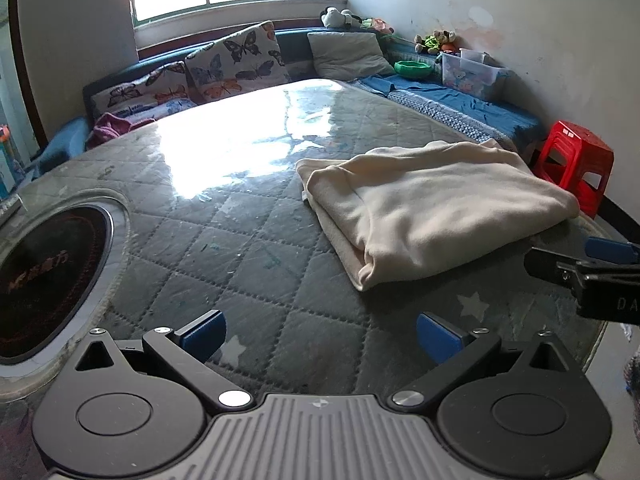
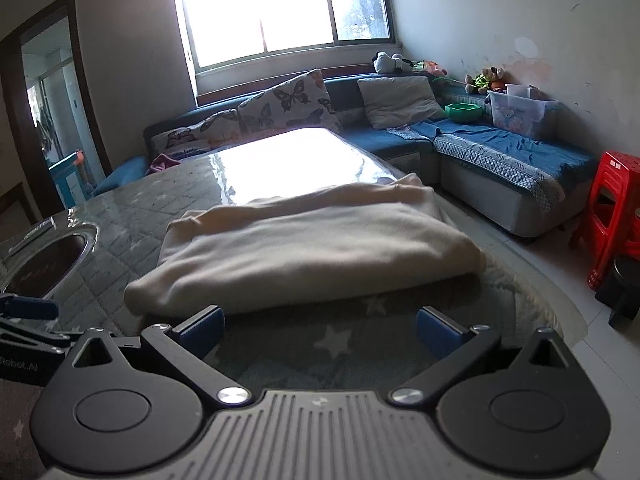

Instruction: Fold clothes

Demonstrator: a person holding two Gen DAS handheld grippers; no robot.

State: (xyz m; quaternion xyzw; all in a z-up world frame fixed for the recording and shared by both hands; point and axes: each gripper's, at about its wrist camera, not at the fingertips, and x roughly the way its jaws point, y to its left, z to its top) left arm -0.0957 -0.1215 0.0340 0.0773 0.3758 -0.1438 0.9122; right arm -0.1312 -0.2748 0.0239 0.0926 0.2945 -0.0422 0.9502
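I am holding my left gripper (image 1: pixel 320 336) low over the quilted grey table cover (image 1: pixel 240 248), its blue pads spread wide with nothing between them. The folded cream garment (image 1: pixel 432 212) is lying flat on that cover, ahead and to the right of this gripper, well apart from its pads. My right gripper (image 2: pixel 320 332) is also sitting released, pads parted and empty, just short of the near edge of the cream garment (image 2: pixel 312 256), not touching it. The round dark inset burner (image 1: pixel 44 280) is lying in the table cover on the far left of the garment. Beyond the garment, a red plastic stool (image 1: pixel 572 164) is standing on the floor beside the blue sofa (image 2: pixel 512 160).
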